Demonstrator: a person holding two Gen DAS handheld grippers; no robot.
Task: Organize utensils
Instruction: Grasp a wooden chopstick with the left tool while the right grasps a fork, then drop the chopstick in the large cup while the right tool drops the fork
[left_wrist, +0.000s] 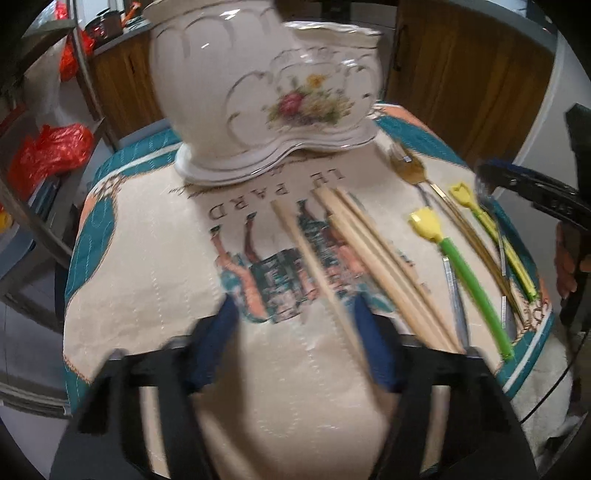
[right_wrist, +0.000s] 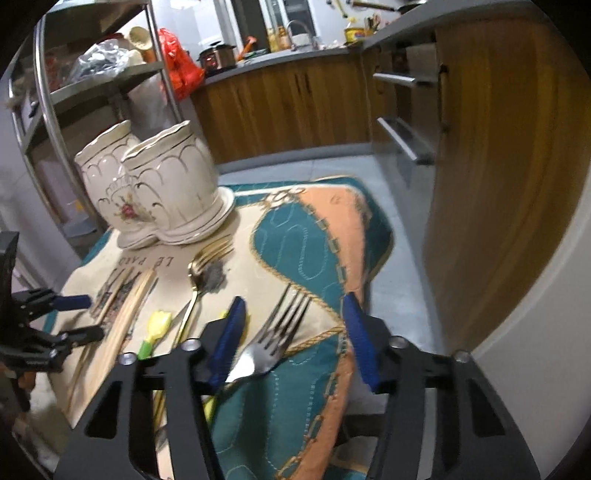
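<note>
A white ceramic two-cup holder with a flower print (left_wrist: 266, 92) stands at the back of the cloth-covered table; it also shows in the right wrist view (right_wrist: 159, 188). Several wooden chopsticks (left_wrist: 369, 254) lie in the middle. One chopstick (left_wrist: 314, 266) runs between the jaws of my left gripper (left_wrist: 299, 328), which is open just above the cloth. To the right lie a gold fork (left_wrist: 410, 166), two yellow-headed green utensils (left_wrist: 465, 269), and a silver fork (right_wrist: 273, 339). My right gripper (right_wrist: 291, 321) is open over the silver fork.
The table has a patterned teal, peach and cream cloth (right_wrist: 295, 236). A metal shelf rack (right_wrist: 55, 92) with red bags stands at the left. Wooden cabinets (right_wrist: 480, 166) stand behind and to the right. Grey floor lies past the table edge.
</note>
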